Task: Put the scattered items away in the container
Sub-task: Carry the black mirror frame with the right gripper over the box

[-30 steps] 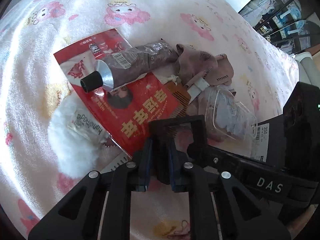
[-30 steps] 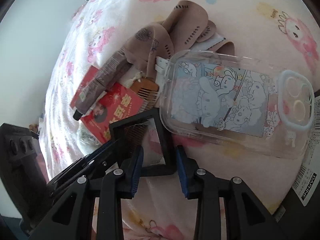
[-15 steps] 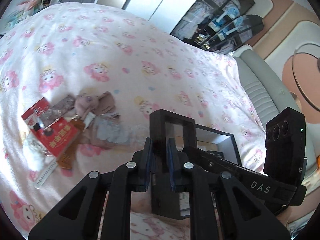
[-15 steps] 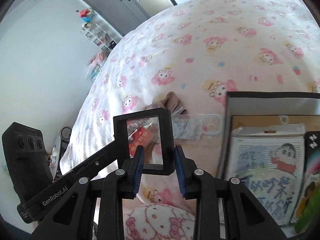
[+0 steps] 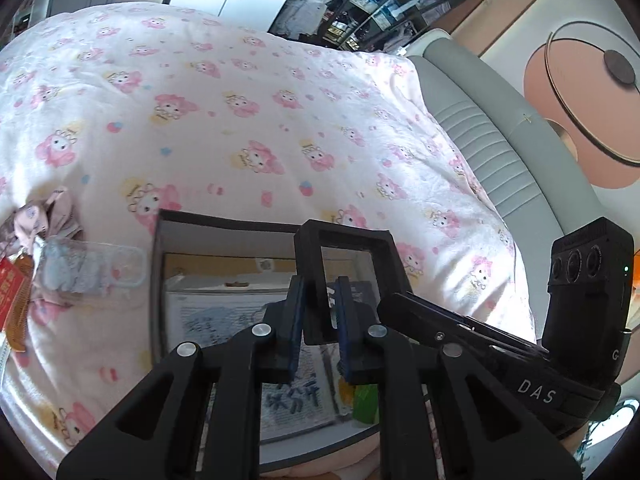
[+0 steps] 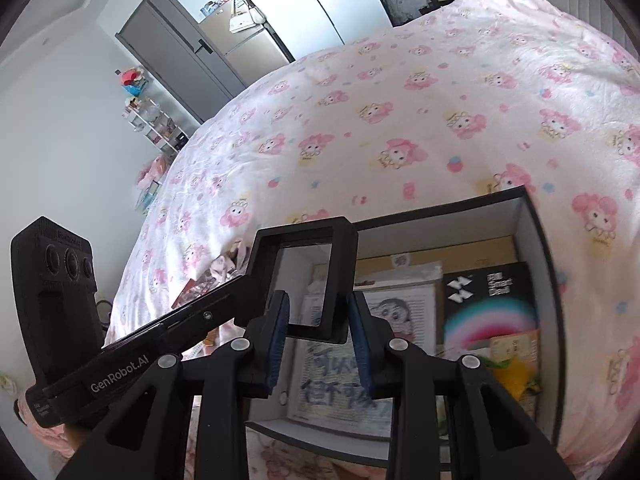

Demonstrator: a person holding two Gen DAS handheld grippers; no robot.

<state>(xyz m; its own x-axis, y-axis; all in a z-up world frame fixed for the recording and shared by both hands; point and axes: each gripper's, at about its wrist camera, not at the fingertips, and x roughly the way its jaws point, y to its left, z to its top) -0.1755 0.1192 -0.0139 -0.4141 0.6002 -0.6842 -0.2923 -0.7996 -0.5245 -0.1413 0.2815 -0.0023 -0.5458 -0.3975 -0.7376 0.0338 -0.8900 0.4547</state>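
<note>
Left wrist view shows both my grippers, left (image 5: 318, 320) and right (image 6: 318, 320), pinching one black frame (image 5: 344, 276) above the box (image 5: 157, 280). I think I'm dropping it in. Next, lower it, then let go inside the box.

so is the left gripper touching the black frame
Touching: in the left wrist view, the left gripper has both blue pads pressed on the black frame.
</note>
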